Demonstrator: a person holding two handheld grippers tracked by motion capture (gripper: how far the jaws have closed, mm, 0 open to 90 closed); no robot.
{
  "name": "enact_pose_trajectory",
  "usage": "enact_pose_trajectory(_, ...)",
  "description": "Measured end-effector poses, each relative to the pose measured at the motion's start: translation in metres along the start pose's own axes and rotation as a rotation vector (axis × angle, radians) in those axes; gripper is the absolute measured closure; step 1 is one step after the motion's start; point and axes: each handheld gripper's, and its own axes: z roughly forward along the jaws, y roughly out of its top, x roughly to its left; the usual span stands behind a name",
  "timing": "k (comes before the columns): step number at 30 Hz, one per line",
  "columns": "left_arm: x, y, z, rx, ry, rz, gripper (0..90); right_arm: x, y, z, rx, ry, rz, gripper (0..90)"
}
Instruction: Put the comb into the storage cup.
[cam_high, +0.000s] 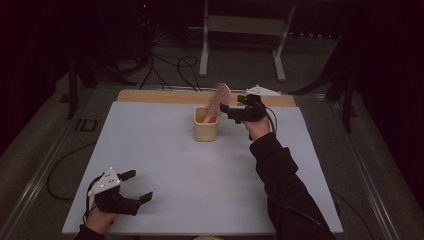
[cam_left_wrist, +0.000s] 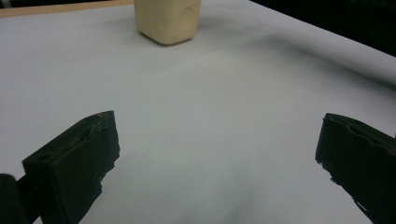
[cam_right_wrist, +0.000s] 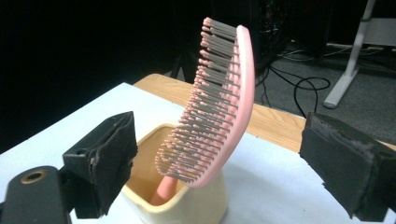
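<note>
A pink hairbrush (cam_high: 218, 101) stands handle-down in a cream cup (cam_high: 205, 125) near the table's far middle, its bristled head leaning out to the right. In the right gripper view the hairbrush (cam_right_wrist: 219, 107) rises from the cup (cam_right_wrist: 187, 205) between the two jaws, which stand apart from it. My right gripper (cam_high: 228, 110) is open just right of the brush head. My left gripper (cam_high: 139, 186) rests open near the front left corner, with nothing between its jaws (cam_left_wrist: 219, 154). The cup (cam_left_wrist: 167, 19) shows far ahead of it.
The grey mat (cam_high: 200, 170) covers the table, with a wooden strip (cam_high: 150, 96) along the far edge. A metal stand (cam_high: 240, 35) and cables (cam_high: 175, 65) lie on the floor beyond. A dark sleeve (cam_high: 285, 190) crosses the right side.
</note>
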Motion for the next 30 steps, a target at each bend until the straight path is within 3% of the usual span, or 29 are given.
enact_pose_trajectory(15,-0.001,-0.001,0.000,0.007,0.002,0.007,0.2,0.000,-0.003,-0.021,0.021,-0.003,-0.022,12.9)
enact_pose_trajectory(30,-0.001,0.000,-0.002,-0.001,0.004,0.006,0.3,0.007,-0.020,-0.051,0.039,0.022,-0.050,10.9)
